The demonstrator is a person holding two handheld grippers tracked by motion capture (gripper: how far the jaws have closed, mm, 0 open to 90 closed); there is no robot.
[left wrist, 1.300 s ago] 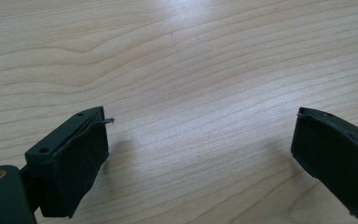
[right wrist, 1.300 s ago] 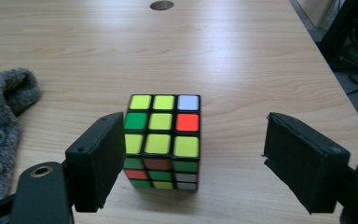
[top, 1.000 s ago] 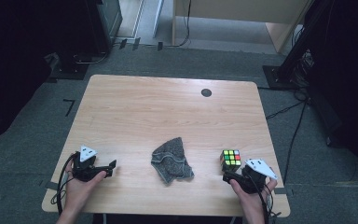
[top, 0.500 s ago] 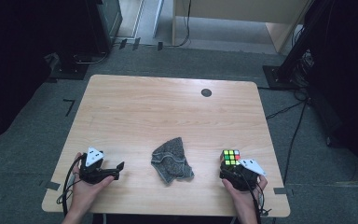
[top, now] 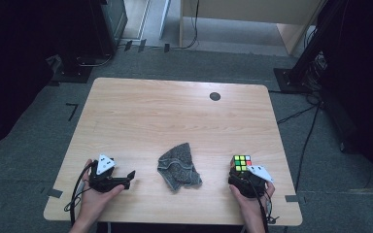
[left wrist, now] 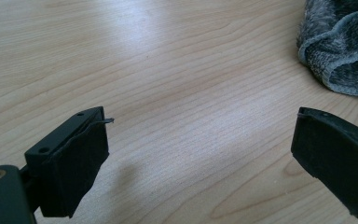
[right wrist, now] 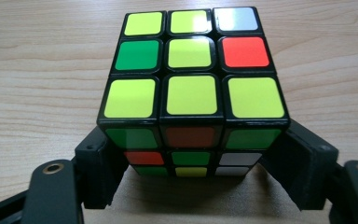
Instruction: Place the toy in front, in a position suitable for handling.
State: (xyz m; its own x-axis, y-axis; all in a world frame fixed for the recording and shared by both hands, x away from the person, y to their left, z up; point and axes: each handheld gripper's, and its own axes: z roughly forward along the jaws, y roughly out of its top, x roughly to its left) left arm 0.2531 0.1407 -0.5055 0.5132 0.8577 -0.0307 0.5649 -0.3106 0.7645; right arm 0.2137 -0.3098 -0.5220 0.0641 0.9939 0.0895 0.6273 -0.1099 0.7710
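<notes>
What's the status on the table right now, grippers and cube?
Right gripper jaws just closing, now against both sides of the cube. Left gripper open, over bare table. Grey cloth between them, clear of the cube.

A lab: bare table [top: 175, 111], dark rig stands [top: 315, 48], floor cables [top: 301, 114].

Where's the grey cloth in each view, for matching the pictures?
High view: grey cloth lies crumpled at table centre-front, between the two grippers.
Left gripper view: cloth's hemmed edge at top right.
Right gripper view: not in it.
Shared landmark: the light wooden tabletop.
</notes>
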